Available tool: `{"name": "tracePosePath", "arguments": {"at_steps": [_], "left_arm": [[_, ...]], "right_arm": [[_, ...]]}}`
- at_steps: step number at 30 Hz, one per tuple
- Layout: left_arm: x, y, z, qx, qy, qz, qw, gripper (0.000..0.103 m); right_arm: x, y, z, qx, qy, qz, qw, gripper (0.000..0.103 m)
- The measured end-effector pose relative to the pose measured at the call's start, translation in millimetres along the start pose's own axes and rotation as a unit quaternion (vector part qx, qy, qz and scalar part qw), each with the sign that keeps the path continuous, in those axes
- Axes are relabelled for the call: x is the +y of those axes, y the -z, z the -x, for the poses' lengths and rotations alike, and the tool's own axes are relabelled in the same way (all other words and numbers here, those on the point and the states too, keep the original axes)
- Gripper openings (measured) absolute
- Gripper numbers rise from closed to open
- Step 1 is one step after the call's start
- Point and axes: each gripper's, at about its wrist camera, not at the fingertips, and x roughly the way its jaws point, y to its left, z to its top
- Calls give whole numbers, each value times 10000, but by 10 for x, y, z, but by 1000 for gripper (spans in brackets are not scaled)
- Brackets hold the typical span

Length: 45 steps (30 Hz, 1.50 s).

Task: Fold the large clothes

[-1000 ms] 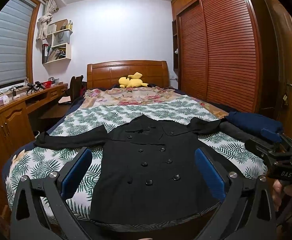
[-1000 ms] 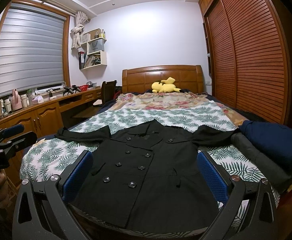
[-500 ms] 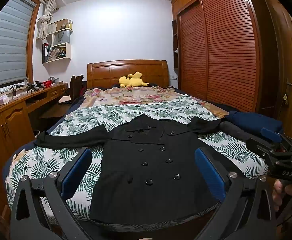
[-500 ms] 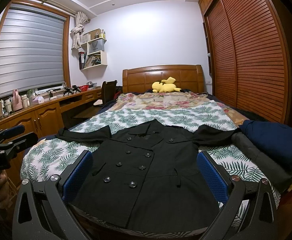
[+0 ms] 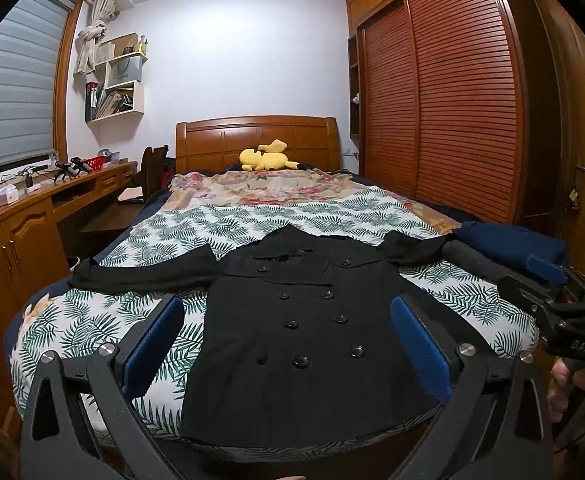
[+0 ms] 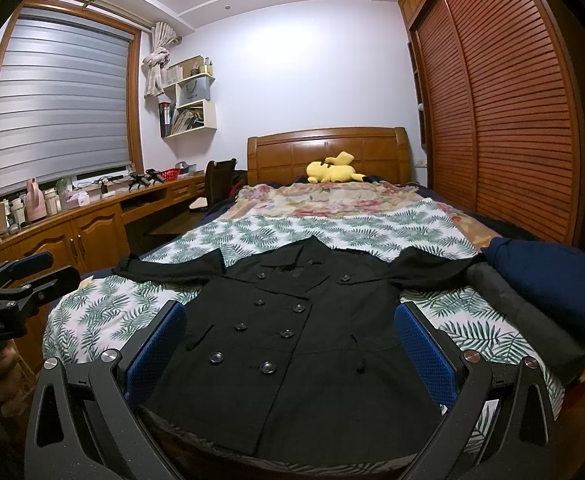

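Note:
A black double-breasted coat (image 5: 304, 328) lies flat, front up, on the leaf-print bedspread, sleeves spread out to both sides, hem at the near bed edge; it also shows in the right wrist view (image 6: 292, 344). My left gripper (image 5: 286, 348) is open and empty, held above the hem end of the coat. My right gripper (image 6: 290, 354) is open and empty, also above the hem end. The right gripper shows at the right edge of the left wrist view (image 5: 556, 300), and the left gripper at the left edge of the right wrist view (image 6: 16, 280).
Folded dark blue (image 6: 548, 276) and grey (image 6: 504, 300) clothes lie on the bed's right side beside the coat's sleeve. A yellow plush toy (image 5: 266, 158) sits by the headboard. A wooden desk (image 6: 76, 224) runs along the left, a slatted wardrobe (image 5: 444, 112) along the right.
Almost nothing has changed; both grippers stay open above the coat's hem, with only a slight drift of the views.

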Motion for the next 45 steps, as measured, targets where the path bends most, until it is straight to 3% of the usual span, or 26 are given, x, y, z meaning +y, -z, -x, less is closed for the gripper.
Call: {"name": "tracePosePath", "arguments": {"at_steps": [15, 34, 45], "left_arm": [[132, 84, -177, 212, -50, 180, 9996, 103], [357, 433, -853, 894, -280, 341, 9950, 103], [705, 631, -1294, 1165, -835, 470, 9886, 103]], "right_arm": [[-17, 45, -143, 182, -88, -38, 9998, 103], [-26, -97, -908, 435, -415, 326, 9977, 103], [1, -130, -1463, 413, -819, 474, 9947, 103]]}}
